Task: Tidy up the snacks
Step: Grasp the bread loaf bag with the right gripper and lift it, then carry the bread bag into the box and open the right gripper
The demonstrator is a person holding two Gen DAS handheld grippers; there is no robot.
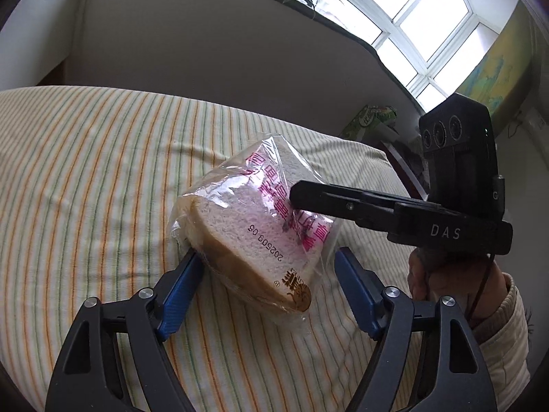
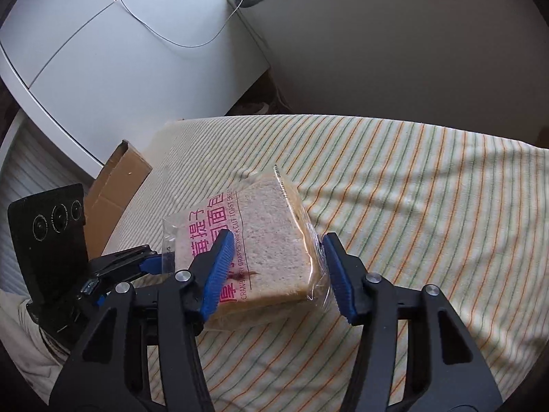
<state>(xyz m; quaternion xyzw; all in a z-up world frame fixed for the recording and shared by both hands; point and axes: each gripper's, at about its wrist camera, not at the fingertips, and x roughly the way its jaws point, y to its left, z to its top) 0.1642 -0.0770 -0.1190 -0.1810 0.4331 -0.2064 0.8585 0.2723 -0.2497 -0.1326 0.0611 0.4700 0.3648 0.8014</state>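
Left gripper (image 1: 266, 285) jaws wide apart around bread pack (image 1: 252, 226), left pad touching | right gripper (image 2: 278, 271) also apart, straddling it | pack tilted on striped bed (image 1: 85, 158), long axis diagonal

Cardboard box (image 2: 115, 185) partly hidden

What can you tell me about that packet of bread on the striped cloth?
The bread packet is a thick slice of white toast bread with a brown crust, sealed in clear, crinkly plastic printed with pink characters, "cranberry grapes thick cut toast" and a date code. It is tilted above the striped cloth. Both grippers' blue pads flank it, apparently touching the wrapper; whether they truly clamp it is unclear.
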